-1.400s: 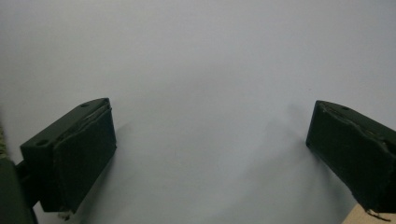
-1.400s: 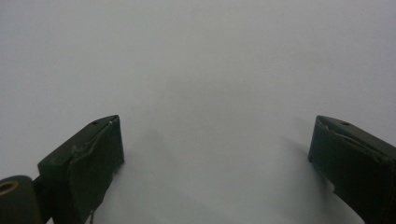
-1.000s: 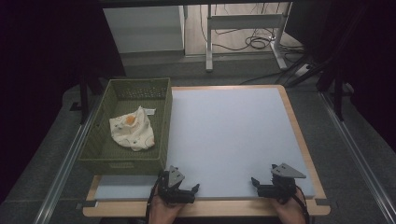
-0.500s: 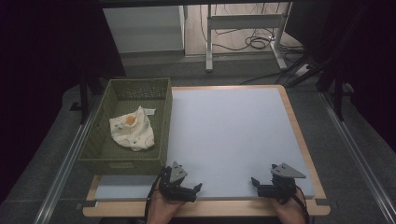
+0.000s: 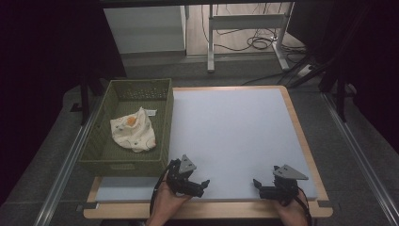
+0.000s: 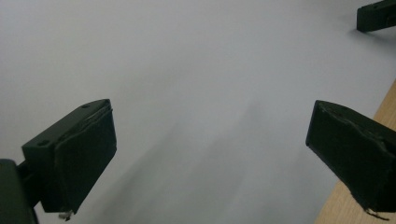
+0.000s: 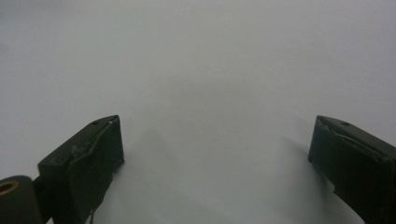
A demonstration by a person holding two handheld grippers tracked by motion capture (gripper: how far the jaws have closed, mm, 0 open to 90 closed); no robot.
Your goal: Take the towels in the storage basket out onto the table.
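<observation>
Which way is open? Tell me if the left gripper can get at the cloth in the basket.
Probably yes: the left gripper is open and empty, the green basket is open-topped, and the cloth lies uncovered; only the near wall must be cleared.

The left gripper (image 6: 210, 154) hangs with jaws wide apart over the pale grey mat (image 6: 187, 70); the table's wooden edge (image 6: 385, 109) shows right, the other gripper's tip (image 6: 376, 15) far right.

Crumpled cream cloth (image 5: 133, 135) with orange spot, loose in green basket (image 5: 104, 149) at table's left edge
</observation>
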